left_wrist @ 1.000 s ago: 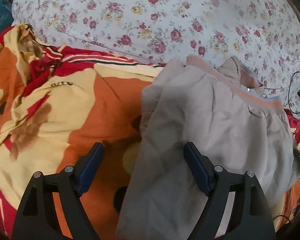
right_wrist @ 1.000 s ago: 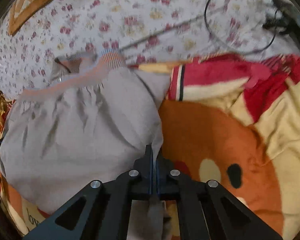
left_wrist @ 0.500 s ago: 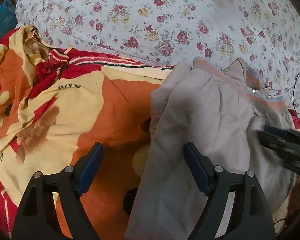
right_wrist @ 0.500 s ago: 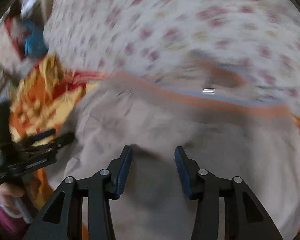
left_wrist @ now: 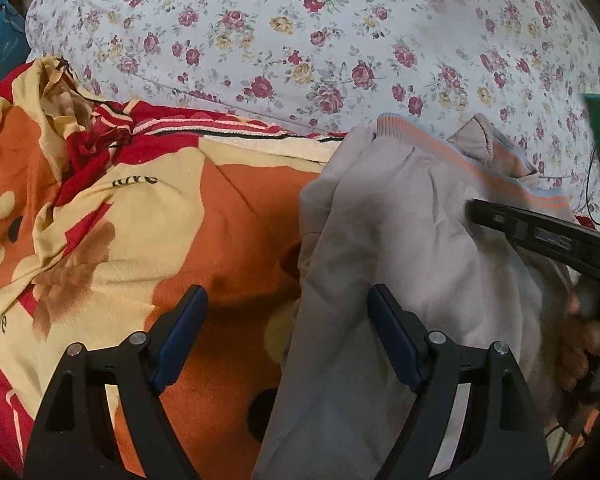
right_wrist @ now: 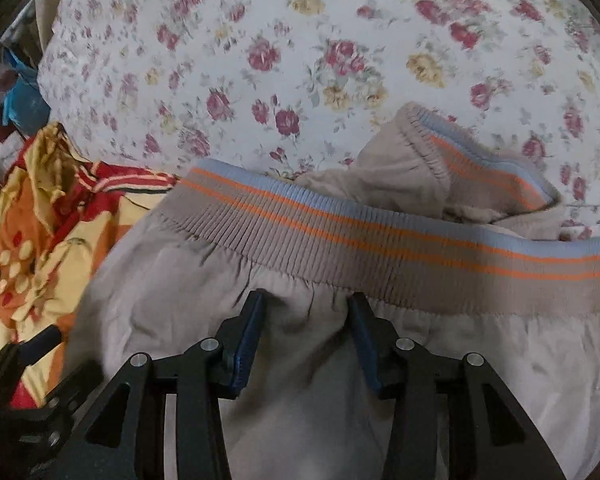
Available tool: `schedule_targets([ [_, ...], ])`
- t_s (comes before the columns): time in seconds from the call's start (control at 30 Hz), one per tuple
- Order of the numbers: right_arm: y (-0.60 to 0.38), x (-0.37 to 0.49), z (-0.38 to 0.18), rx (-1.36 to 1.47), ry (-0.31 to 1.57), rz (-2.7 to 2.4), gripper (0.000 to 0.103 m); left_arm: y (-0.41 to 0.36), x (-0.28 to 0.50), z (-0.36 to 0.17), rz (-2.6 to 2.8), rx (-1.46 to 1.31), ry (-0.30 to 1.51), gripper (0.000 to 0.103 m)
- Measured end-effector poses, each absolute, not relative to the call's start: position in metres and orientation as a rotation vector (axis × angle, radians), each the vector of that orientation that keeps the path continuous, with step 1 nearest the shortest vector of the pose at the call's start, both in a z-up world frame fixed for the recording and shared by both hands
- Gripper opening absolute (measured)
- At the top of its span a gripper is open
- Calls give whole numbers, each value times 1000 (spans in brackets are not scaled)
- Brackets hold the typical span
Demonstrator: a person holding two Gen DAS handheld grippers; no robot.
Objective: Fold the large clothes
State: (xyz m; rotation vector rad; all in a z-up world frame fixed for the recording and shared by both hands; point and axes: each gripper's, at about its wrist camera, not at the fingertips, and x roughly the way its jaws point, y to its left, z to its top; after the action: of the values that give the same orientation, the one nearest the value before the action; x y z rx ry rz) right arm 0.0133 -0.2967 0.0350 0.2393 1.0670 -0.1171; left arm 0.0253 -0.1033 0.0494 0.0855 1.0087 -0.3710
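Lying half folded, beige garment (right_wrist: pixel 300 360) cut off below, both grippers' fingers apart, gripping nothing

Beige garment (right_wrist: pixel 308 380) with a ribbed band (right_wrist: pixel 380 240) striped blue and orange; white sheet (left_wrist: pixel 340 40) with red roses; orange, yellow, red blanket (left_wrist: pixel 119 220).

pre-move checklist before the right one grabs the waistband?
1. Right hand-held gripper jaws apart, nothing clamped: ok.
2. Ribbed waistband exposed just ahead of its fingertips: ok.
3. Left hand-held gripper open and empty, straddling the beige garment edge: ok.
4. Garment lying flat: not ok, a cuff is bunched behind the band.
5. Lower hem position: cannot tell, out of view.
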Motion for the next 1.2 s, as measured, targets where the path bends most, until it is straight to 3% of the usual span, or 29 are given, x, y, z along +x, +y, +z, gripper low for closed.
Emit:
schedule_targets([
  [0.2,-309,-30,62,223,1004,-136,48,-102,25,49,-373,55,1023,82],
  [0.4,-349,-34,30,287,1118,-233,52,-103,25,46,-395,20,1038,82],
  [0.53,-347,-48,53,285,1060,-212,53,-101,29,43,-444,-50,1077,82],
  [0.57,-345,-53,60,280,1038,-203,55,-101,31,42,-459,-79,1088,83],
  [0.63,-343,-67,70,265,1011,-183,71,-102,34,39,-479,-115,1097,83],
  [1.07,-377,-126,65,374,944,-146,72,-111,53,24,-599,-267,1140,84],
  [1.17,-382,-118,56,400,948,-130,72,-116,51,24,-626,-258,1139,74],
  [1.2,-383,-116,54,399,947,-128,72,-116,50,25,-643,-260,1137,62],
])
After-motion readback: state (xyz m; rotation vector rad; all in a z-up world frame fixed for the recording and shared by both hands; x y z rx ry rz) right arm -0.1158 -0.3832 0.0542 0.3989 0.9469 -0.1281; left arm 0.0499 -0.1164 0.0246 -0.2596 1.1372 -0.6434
